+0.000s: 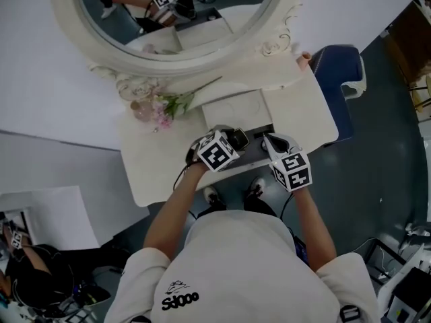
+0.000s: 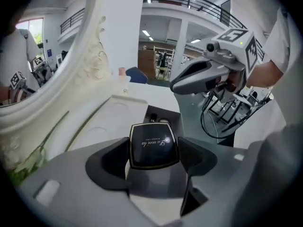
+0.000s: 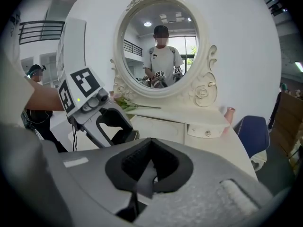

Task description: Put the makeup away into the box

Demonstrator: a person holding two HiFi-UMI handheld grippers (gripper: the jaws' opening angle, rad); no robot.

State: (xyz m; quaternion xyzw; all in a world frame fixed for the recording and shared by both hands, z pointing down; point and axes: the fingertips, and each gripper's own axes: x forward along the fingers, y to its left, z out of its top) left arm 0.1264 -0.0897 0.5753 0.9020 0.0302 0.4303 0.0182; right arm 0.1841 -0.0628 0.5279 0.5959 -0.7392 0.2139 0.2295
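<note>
left fingers (image 2: 110, 161): pressed against two opposite sides of a black compact (image 2: 154, 144), which is pinched flat with its gold-edged lid facing up
compact: carried level in the left gripper (image 2: 154, 158), just over the near edge of the box (image 2: 176, 118); whether it touches the rim cannot be told
reason for the hold: a level side pinch is judged to let the case be lowered straight into the opening without tipping
box: a dark open compartment set into the white counter (image 1: 306, 116), directly ahead of the compact; two small items are seen at its far end, too small to name
right fingers (image 3: 166, 167): closed on each other, with nothing caught between them
right gripper (image 3: 149, 167): held just beside the left gripper, to the right of the box, and judged to be kept aside so that the opening is left free
step in hand: the compact is judged to be about to be set down inside, after which the left fingers are to be spread
risk: the case may be caught on the box's near edge if it is lowered too early
surroundings: an oval mirror (image 3: 161, 46) and pink flowers (image 1: 165, 110) are seen at the back of the counter, well apart from the box
</note>
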